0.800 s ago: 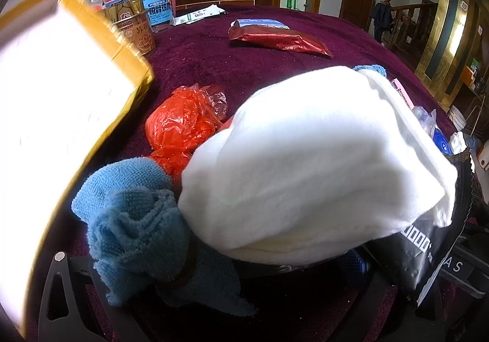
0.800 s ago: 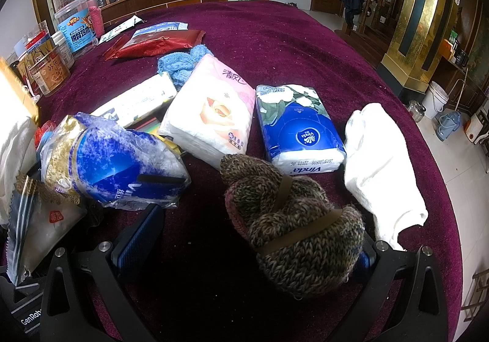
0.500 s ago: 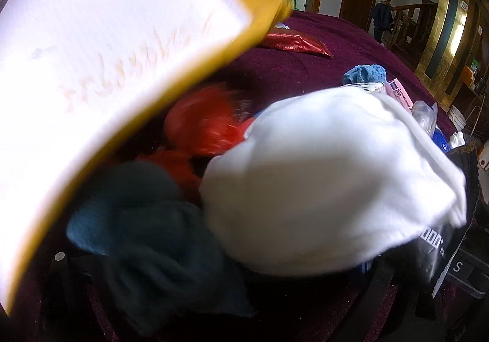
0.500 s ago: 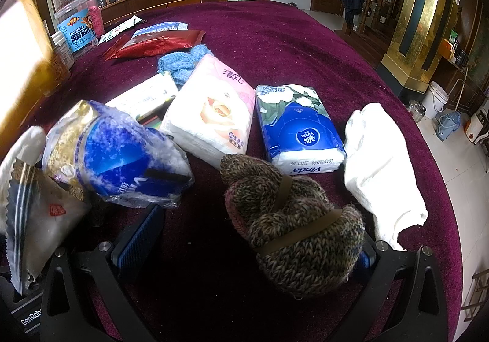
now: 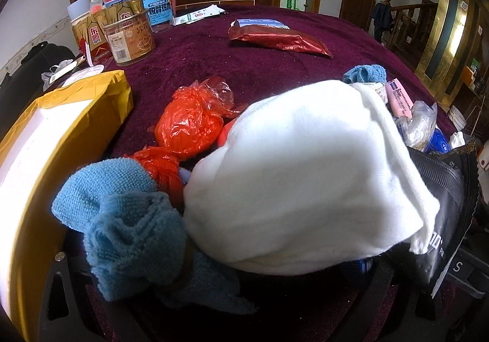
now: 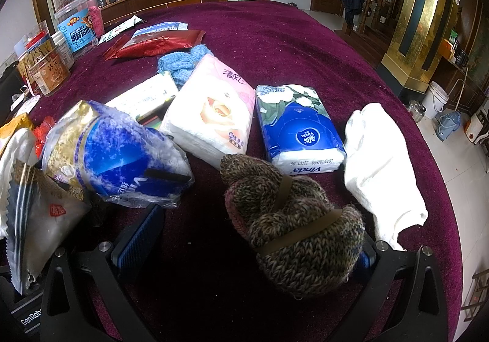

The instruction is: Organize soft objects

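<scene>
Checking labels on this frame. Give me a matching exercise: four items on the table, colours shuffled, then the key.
Things:
1. knitted hat
2. towel beside the left gripper's finger
3. crumpled plastic bag
4. long foil packet at the far side

Colours:
A. dark red
B. light blue
C. mottled brown
D. orange-red

Pairs: 1-C, 2-B, 3-D, 4-A
</scene>
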`<state>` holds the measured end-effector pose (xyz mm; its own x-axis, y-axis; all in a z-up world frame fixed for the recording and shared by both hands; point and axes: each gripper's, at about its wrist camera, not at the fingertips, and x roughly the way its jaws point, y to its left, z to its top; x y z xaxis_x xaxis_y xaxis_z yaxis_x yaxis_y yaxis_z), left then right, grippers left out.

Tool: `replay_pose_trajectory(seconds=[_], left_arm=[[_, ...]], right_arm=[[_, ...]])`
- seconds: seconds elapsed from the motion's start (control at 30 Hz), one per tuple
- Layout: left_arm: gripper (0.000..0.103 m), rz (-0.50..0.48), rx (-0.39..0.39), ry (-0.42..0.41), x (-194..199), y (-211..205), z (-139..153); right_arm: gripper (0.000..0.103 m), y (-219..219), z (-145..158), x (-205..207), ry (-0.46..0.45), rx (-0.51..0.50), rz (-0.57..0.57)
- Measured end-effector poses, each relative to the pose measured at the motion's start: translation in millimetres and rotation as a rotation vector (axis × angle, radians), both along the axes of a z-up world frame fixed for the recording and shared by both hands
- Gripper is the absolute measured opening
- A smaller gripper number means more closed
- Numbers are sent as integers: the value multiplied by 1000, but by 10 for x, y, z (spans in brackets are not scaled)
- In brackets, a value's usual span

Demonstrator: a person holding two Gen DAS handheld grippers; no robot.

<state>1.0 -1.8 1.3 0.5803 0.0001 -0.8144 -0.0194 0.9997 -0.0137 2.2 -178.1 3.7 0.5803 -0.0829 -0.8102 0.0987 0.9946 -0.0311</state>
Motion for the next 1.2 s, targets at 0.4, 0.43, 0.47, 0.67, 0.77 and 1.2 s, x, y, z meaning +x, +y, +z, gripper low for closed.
replay_pose_trajectory(seconds=[0.4, 0.43, 0.47, 0.67, 0.77, 1.2], left_arm=[[102, 0, 0, 0, -1, 0, 0], [102, 0, 0, 0, 1, 0, 0], [102, 0, 0, 0, 0, 0, 0], [102, 0, 0, 0, 0, 0, 0], [102, 0, 0, 0, 0, 0, 0], [102, -70, -37, 75, -93, 79, 27]], right_arm=[[102, 0, 1, -2, 0, 0, 0], [102, 0, 2, -2, 0, 0, 0], [102, -1, 2, -2, 0, 0, 0], [102, -1, 3, -3, 0, 1, 0], [102, 0, 4, -4, 0, 0, 0], [103, -17, -10, -13, 1, 2, 4]])
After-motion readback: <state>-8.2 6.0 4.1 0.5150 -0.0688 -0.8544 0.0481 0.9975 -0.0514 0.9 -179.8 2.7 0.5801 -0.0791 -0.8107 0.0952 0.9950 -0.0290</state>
